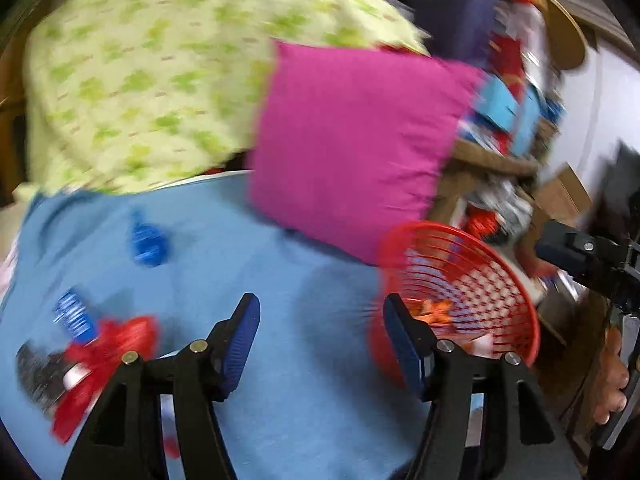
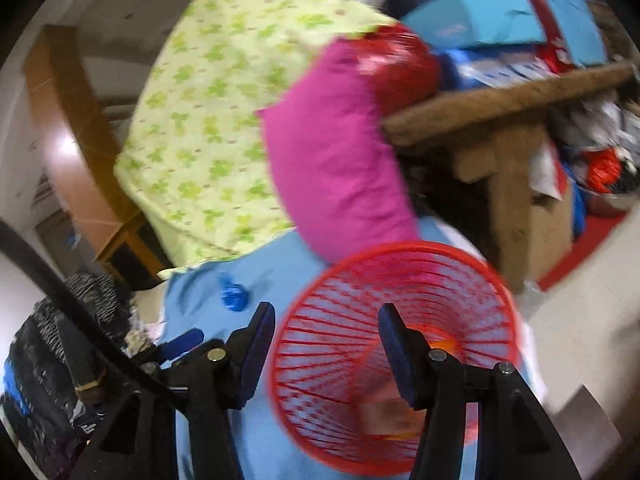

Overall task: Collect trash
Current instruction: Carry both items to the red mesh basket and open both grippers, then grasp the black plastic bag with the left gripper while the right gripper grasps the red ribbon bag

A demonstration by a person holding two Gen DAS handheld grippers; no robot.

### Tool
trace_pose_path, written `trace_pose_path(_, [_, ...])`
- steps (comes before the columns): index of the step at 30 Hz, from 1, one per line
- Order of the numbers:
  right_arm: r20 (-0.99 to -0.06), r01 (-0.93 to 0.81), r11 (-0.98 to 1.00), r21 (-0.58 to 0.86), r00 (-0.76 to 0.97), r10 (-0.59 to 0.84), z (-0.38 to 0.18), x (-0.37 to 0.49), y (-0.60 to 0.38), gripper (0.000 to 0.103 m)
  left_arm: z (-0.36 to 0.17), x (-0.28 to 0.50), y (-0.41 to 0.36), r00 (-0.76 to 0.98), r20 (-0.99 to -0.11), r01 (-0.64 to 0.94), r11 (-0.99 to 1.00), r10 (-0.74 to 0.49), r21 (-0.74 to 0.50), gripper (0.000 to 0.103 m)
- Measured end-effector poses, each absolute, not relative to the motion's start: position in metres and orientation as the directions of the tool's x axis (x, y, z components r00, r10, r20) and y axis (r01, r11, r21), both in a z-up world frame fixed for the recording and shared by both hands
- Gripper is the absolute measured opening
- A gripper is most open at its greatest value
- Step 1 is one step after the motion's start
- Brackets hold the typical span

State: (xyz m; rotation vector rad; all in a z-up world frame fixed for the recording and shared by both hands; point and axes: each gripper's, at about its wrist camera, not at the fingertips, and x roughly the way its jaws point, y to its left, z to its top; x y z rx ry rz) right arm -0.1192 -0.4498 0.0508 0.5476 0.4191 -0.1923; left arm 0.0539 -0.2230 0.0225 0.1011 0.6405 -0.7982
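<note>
A red mesh basket (image 1: 472, 280) stands on the blue sheet (image 1: 280, 360) at the right; an orange wrapper (image 1: 434, 310) lies inside. It also shows in the right wrist view (image 2: 400, 320). My left gripper (image 1: 320, 336) is open and empty above the sheet, left of the basket. Trash lies on the sheet: a blue crumpled piece (image 1: 149, 242), a blue-white wrapper (image 1: 74, 314), a red wrapper (image 1: 108, 360). My right gripper (image 2: 326, 344) is open and empty over the basket's rim. It also shows at the right edge of the left wrist view (image 1: 576, 256).
A magenta pillow (image 1: 356, 140) and a green-patterned quilt (image 1: 160, 80) lie behind on the bed. A cluttered wooden bench (image 2: 508, 96) stands at the right. A dark bag (image 2: 44, 380) sits at the left. A cardboard box (image 2: 548, 232) is under the bench.
</note>
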Motion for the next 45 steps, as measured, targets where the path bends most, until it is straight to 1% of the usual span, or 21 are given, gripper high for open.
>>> trace_pose_path(4, [-0.421, 0.171, 0.885, 0.432, 0.907, 0.030, 0.062, -0.085, -0.399, 0.057, 0.017, 0.077, -0.135, 0.648, -0.553, 0.544, 0.826, -0.524, -0.145, 0.069])
trace_pose_path(7, [-0.446, 0.092, 0.897, 0.432, 0.887, 0.123, 0.057, -0.053, -0.361, 0.057, 0.007, 0.098, -0.065, 0.714, -0.554, 0.409, 0.897, -0.428, -0.166, 0.070])
trace_pose_path(10, [-0.503, 0.038, 0.897, 0.441, 0.838, 0.212, 0.037, -0.012, -0.323, 0.058, -0.009, 0.116, -0.007, 0.744, -0.578, 0.270, 0.942, -0.336, -0.199, 0.070])
trace_pose_path(12, [-0.534, 0.015, 0.890, 0.456, 0.805, 0.260, 0.021, 0.007, -0.306, 0.058, -0.021, 0.125, 0.024, 0.749, -0.593, 0.192, 0.954, -0.295, -0.232, 0.070])
trace_pose_path(15, [-0.587, -0.006, 0.890, 0.456, 0.750, 0.306, -0.007, 0.037, -0.282, 0.057, -0.040, 0.139, 0.052, 0.739, -0.621, 0.117, 0.957, -0.263, -0.267, 0.070])
trace_pose_path(17, [-0.621, -0.003, 0.886, 0.463, 0.713, 0.327, -0.028, 0.056, -0.271, 0.057, -0.052, 0.147, 0.058, 0.726, -0.637, 0.091, 0.954, -0.261, -0.287, 0.070])
trace_pose_path(20, [-0.636, -0.011, 0.874, 0.485, 0.682, 0.361, -0.048, 0.077, -0.260, 0.058, -0.075, 0.161, 0.058, 0.699, -0.660, 0.074, 0.946, -0.276, -0.317, 0.070])
trace_pose_path(23, [-0.631, -0.045, 0.861, 0.506, 0.662, 0.405, -0.060, 0.096, -0.243, 0.058, -0.086, 0.170, 0.053, 0.679, -0.674, 0.077, 0.942, -0.290, -0.328, 0.070])
trace_pose_path(26, [-0.621, -0.081, 0.838, 0.539, 0.634, 0.461, -0.069, 0.117, -0.225, 0.058, -0.089, 0.180, 0.050, 0.673, -0.667, 0.089, 0.930, -0.319, -0.356, 0.070])
trace_pose_path(29, [-0.608, -0.095, 0.815, 0.572, 0.618, 0.499, -0.078, 0.139, -0.212, 0.058, -0.094, 0.191, 0.043, 0.672, -0.669, 0.096, 0.933, -0.318, -0.347, 0.070])
trace_pose_path(33, [-0.588, -0.050, 0.768, 0.638, 0.612, 0.529, -0.097, 0.165, -0.211, 0.058, -0.106, 0.209, 0.038, 0.641, -0.694, 0.068, 0.925, -0.328, -0.373, 0.070])
trace_pose_path(37, [-0.581, 0.010, 0.714, 0.700, 0.589, 0.562, -0.115, 0.184, -0.214, 0.058, -0.116, 0.219, 0.030, 0.604, -0.717, 0.075, 0.920, -0.349, -0.384, 0.070])
trace_pose_path(38, [-0.583, 0.017, 0.708, 0.706, 0.580, 0.568, -0.119, 0.188, -0.212, 0.058, -0.119, 0.221, 0.028, 0.595, -0.723, 0.080, 0.920, -0.352, -0.383, 0.068])
trace_pose_path(39, [-0.590, 0.018, 0.711, 0.703, 0.573, 0.569, -0.121, 0.190, -0.210, 0.058, -0.121, 0.222, 0.026, 0.584, -0.727, 0.088, 0.918, -0.361, -0.386, 0.058])
trace_pose_path(40, [-0.600, 0.017, 0.722, 0.692, 0.569, 0.562, -0.123, 0.191, -0.206, 0.058, -0.124, 0.224, 0.024, 0.569, -0.733, 0.097, 0.915, -0.373, -0.391, 0.051])
trace_pose_path(41, [-0.618, 0.017, 0.742, 0.670, 0.566, 0.546, -0.125, 0.192, -0.203, 0.057, -0.127, 0.224, 0.023, 0.554, -0.739, 0.105, 0.913, -0.383, -0.395, 0.043])
trace_pose_path(42, [-0.627, 0.015, 0.753, 0.658, 0.565, 0.536, -0.125, 0.192, -0.200, 0.052, -0.131, 0.225, 0.021, 0.540, -0.749, 0.107, 0.914, -0.384, -0.392, 0.041])
trace_pose_path(43, [-0.638, 0.012, 0.763, 0.646, 0.559, 0.531, -0.126, 0.192, -0.198, 0.049, -0.132, 0.225, 0.021, 0.537, -0.751, 0.109, 0.915, -0.384, -0.389, 0.041])
trace_pose_path(45, [-0.668, -0.005, 0.797, 0.604, 0.543, 0.509, -0.125, 0.190, -0.193, 0.040, -0.132, 0.224, 0.021, 0.538, -0.747, 0.117, 0.912, -0.390, -0.393, 0.034])
